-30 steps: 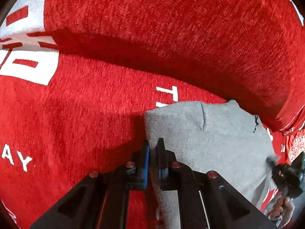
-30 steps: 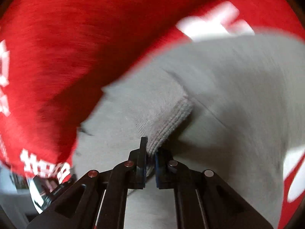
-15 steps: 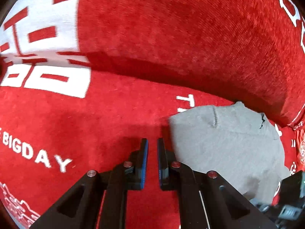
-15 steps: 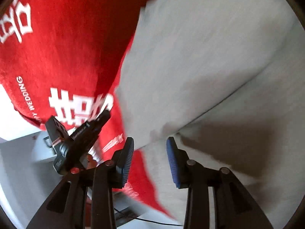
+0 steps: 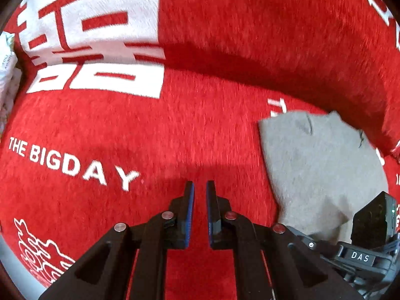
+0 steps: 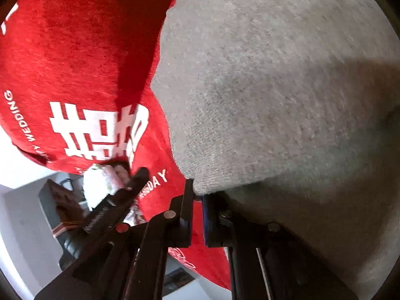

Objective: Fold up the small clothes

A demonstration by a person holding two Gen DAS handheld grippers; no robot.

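Observation:
A small grey knit garment (image 5: 315, 165) lies on a red plush cloth (image 5: 175, 137) printed with white lettering. My left gripper (image 5: 200, 187) hangs over bare red cloth to the left of the garment, pointing steeply down. It is shut, with only a thin slit and nothing between its blue pads. In the right wrist view the garment (image 6: 275, 87) fills the right half. My right gripper (image 6: 197, 192) is shut on a folded corner of its near edge. The right tool's black housing (image 5: 372, 222) shows at the garment's lower right.
The red cloth (image 6: 75, 62) drapes over a raised ridge behind the garment and hangs off an edge at the left. Pale floor (image 6: 20, 200) lies below that edge. A white packet (image 5: 6, 57) sits at the far left rim. The left tool's black body (image 6: 112, 207) shows beside it.
My left gripper drew away leftward from the garment's corner and rose a little, staying shut. My right gripper opened, swung down to the garment's near edge and closed on its corner.

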